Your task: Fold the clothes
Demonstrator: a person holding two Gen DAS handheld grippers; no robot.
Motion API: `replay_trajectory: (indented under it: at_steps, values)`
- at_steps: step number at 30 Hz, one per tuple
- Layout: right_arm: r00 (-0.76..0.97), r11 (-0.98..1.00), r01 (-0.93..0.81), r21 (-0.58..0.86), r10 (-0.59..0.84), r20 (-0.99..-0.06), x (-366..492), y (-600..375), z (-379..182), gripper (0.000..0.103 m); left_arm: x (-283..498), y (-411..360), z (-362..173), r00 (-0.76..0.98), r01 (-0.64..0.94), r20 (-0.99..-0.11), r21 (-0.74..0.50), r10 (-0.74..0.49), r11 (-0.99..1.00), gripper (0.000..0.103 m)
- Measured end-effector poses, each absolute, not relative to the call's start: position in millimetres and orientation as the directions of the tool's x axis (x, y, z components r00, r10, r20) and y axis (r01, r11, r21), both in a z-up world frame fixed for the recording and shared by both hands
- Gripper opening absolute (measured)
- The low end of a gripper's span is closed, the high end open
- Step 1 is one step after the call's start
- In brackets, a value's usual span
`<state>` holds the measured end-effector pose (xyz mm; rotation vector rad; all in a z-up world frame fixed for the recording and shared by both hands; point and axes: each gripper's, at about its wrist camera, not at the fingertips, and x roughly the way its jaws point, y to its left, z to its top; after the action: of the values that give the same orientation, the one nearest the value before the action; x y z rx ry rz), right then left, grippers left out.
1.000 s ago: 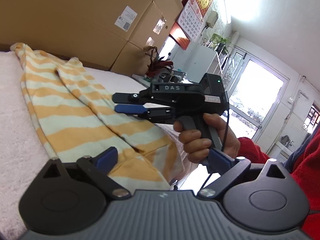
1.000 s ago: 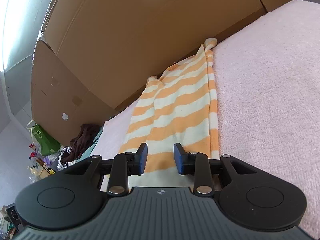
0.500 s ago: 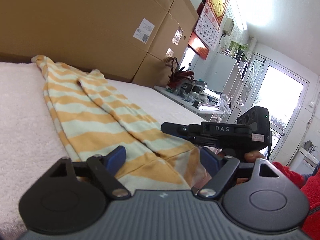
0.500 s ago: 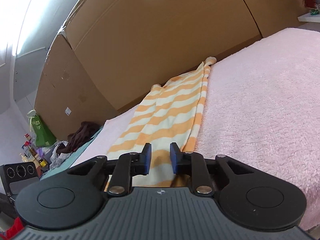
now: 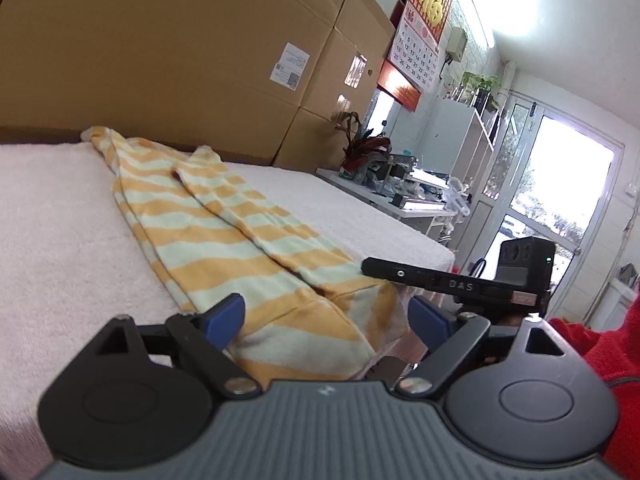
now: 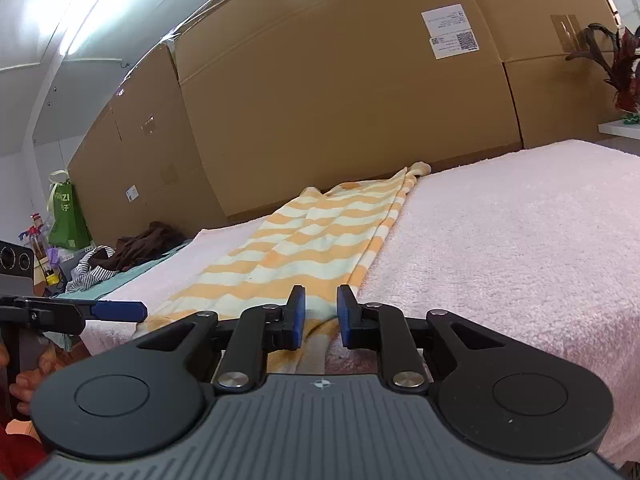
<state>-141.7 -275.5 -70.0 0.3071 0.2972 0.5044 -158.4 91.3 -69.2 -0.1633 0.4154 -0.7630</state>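
A pair of orange and pale-striped trousers (image 5: 224, 224) lies stretched lengthwise on a table covered with a pink fluffy towel (image 5: 60, 216), its legs reaching toward a wall of large cardboard boxes (image 5: 160, 52) and its waistband at the near edge.

The left gripper (image 5: 328, 316) sits low at that near edge. Its blue pads are spread wide, one at each side of the waistband, and its jaws are opening; the cloth lies between them without being pinched.

The right gripper (image 6: 320, 314) is at the trousers' right near corner. Its jaws are nearly together with a narrow gap left; striped cloth shows in and beyond the gap, but whether the pads squeeze it cannot be told.

A red sleeve (image 5: 600, 344) shows at the right. Farther off, a red wall calendar (image 5: 420, 36) hangs beside the boxes, and a glass door (image 5: 560, 196) glows with daylight.
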Motion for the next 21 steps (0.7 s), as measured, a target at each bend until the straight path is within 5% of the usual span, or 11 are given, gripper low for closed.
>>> replay_trajectory:
  at_steps: [6,10,13,18,21]
  values:
    - [0.862,0.872,-0.363,0.329,0.448,-0.236,-138.2,-266.7,-60.1,0.019,-111.6,80.7,-52.0,0.787,0.523,-0.251,-0.212,-0.564,0.825,0.102]
    - [0.88,0.862,-0.351,0.366,0.437,-0.186,-121.7,-255.5,-44.8,0.021,-54.1,72.4,-48.8,0.838,0.355,-0.358,-0.215,-0.412,0.91,0.102]
    - [0.854,0.873,-0.358,0.33,0.449,-0.262,-97.3,-230.3,-34.1,0.021,-14.2,62.7,-55.6,0.787,0.299,-0.503,-0.195,-0.357,0.934,0.102]
    - [0.816,0.916,-0.386,0.112,0.395,-0.422,-71.0,-190.3,-33.1,0.034,-4.3,64.0,-61.8,0.745,0.305,-0.557,-0.206,-0.367,0.93,0.102]
    - [0.799,0.889,-0.457,0.017,0.419,-0.431,-64.9,-193.7,-36.1,0.047,-7.4,73.4,-63.6,0.746,0.307,-0.523,-0.28,-0.413,0.91,0.102]
